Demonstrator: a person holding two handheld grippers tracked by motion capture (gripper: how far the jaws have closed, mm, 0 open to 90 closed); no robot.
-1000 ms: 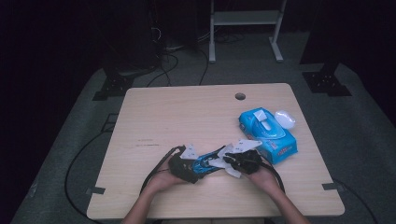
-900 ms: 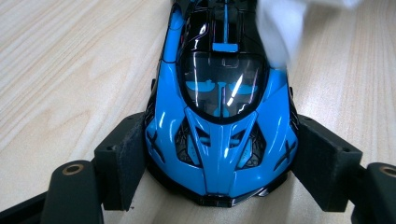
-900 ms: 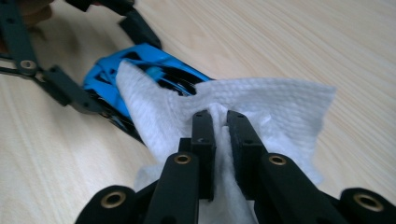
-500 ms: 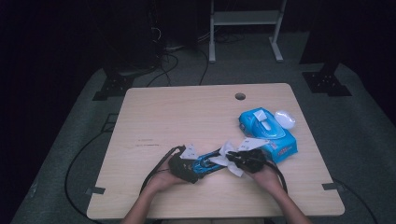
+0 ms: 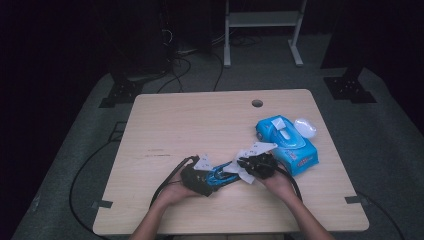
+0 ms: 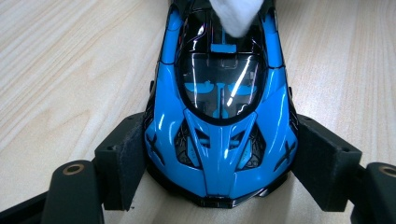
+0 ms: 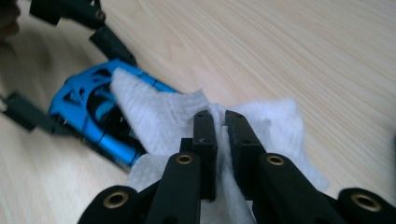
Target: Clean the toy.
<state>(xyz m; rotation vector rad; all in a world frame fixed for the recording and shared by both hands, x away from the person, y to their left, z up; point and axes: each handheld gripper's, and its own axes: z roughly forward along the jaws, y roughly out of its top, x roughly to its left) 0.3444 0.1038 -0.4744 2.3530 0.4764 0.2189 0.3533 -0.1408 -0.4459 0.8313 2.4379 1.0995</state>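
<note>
Since a second ago the right gripper (image 5: 250, 167) with its white wipe (image 5: 246, 175) has shifted slightly over the blue toy car (image 5: 220, 176); the left gripper (image 5: 202, 176) has kept its place.

From the high view the car is mostly covered by both grippers and the wipe, so its shape is hard to read.

The left gripper view shows it plainly: the car's nose (image 6: 219, 154) sits between the two pads, which press on its flanks, while its tail is cut off at the top under the wipe.

The right gripper view shows the jaws pinching the wipe (image 7: 187, 116), which drapes over the car on the wooden surface (image 5: 200, 125).

Beside them lies a blue wipes pack (image 5: 285, 142).
</note>
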